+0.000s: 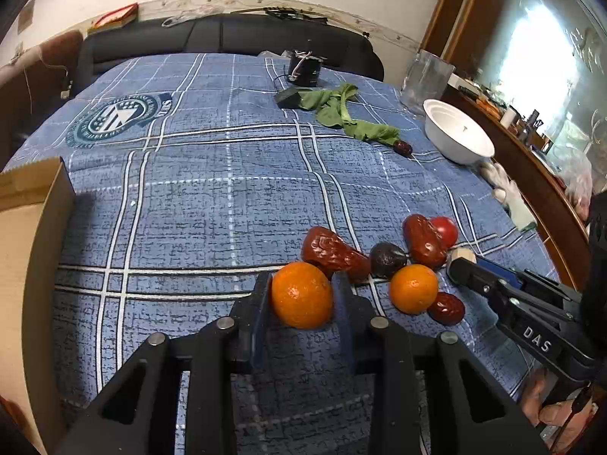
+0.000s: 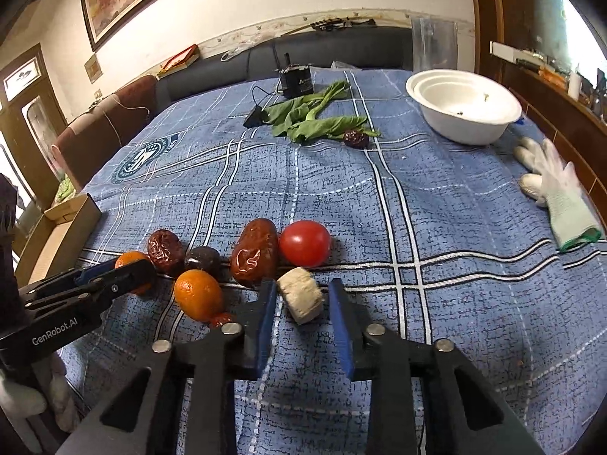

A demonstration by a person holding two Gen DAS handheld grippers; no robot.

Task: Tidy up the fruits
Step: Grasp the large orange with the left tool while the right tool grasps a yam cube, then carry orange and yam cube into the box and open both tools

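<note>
A cluster of fruit lies on the blue plaid cloth. My left gripper is shut on an orange; in the right wrist view it shows at the left with that orange between its fingers. A second orange, red dates, a dark plum, a small date and a red tomato lie close by. My right gripper is open around a pale cream chunk, apart from it.
A white bowl stands at the far right. Green leaves and a lone date lie beyond the fruit. A cardboard box sits at the left. White gloves lie by the right edge. A black device sits far back.
</note>
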